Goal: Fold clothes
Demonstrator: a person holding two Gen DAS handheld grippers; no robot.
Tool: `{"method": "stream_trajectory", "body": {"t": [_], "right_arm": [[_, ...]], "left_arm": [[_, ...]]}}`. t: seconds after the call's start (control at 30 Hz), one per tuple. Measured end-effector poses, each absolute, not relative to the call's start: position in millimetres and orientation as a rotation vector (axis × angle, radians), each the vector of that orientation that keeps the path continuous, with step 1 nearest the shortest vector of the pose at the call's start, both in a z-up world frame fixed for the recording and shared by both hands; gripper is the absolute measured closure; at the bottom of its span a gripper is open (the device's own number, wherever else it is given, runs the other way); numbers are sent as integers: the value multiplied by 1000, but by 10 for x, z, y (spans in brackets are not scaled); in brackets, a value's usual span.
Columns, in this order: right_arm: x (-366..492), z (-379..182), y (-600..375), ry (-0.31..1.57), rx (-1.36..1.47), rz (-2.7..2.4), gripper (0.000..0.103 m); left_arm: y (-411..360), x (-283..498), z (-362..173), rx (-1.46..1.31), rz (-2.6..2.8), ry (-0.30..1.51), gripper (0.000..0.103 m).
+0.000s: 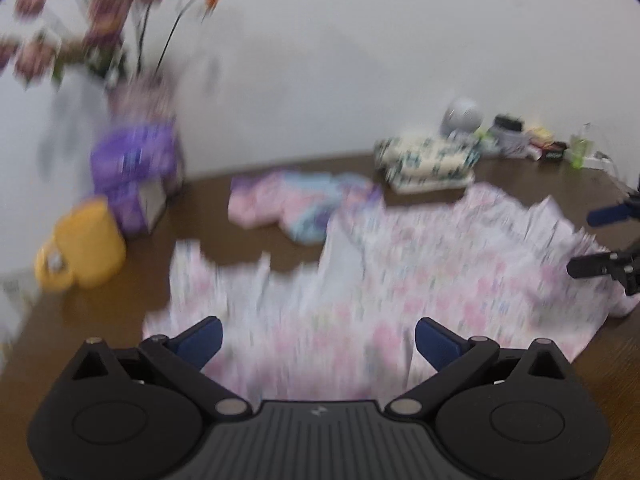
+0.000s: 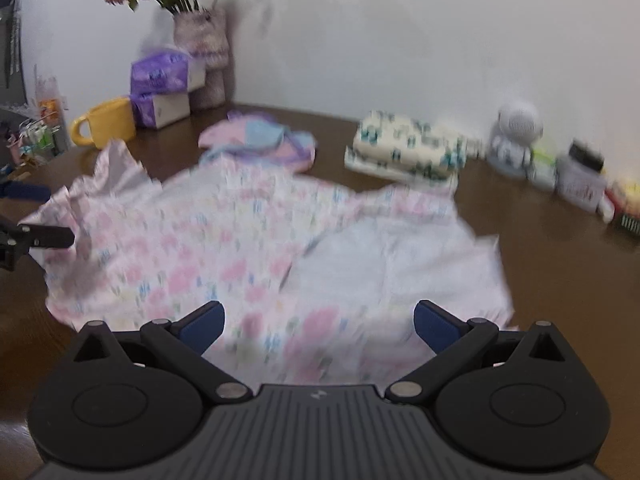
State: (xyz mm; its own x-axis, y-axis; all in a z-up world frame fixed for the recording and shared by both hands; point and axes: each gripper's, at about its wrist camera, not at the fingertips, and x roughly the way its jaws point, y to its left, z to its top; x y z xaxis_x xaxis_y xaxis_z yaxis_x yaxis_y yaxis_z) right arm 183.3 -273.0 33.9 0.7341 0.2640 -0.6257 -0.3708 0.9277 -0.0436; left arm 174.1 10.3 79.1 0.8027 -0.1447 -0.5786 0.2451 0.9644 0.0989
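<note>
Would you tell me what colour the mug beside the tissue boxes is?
The mug is yellow, clearest in the right wrist view.

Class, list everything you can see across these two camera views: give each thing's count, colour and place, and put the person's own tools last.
Table: one, dark brown, under everything.
Floral garment: one, white with pink flowers, spread at table centre, part turned to its pale inside.
Pastel garment: one, pink, blue and purple, folded behind the floral one.
Patterned folded cloth: one stack, cream with teal print, near the wall.
Mug: one, yellow, far left.
Tissue packs: two, purple, stacked beside the mug.
Vase of flowers: one, dusty pink blooms, against the wall.
Round white gadget: one, right of the stack.
Small jars and clutter: blurred, far right.
Left hand-held gripper: black with blue pads, open.
Right hand-held gripper: same, open.
</note>
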Motion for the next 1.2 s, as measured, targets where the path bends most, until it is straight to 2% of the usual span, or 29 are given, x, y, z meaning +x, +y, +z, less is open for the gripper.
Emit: {"method": "stream_trajectory", "body": {"t": [0.17,0.47,0.57,0.73,0.97,1.03,1.2], "right_arm": [[2110,966,-2764,656,-350,330,0],[2859,1769,-2833,636,-632,324,1],[3191,1716,-2752,649,-719,270,1],[3584,1193,-2574,662,-825,319,1],[4055,583,-2588,811,-778,465,20],[4138,493,-2635,842,-752,492,21],[4254,385,-2697,878,-715,570,25]], "left_arm": [[-112,2039,1240,253,-269,597,0],[-532,2960,1547,319,-408,702,0],[-656,3205,1478,387,-457,702,0],[-738,3522,1105,450,-487,742,1],[-694,3872,608,458,-566,857,13],[-675,3935,540,458,-604,874,22],[-693,4042,464,465,-671,896,26]]}}
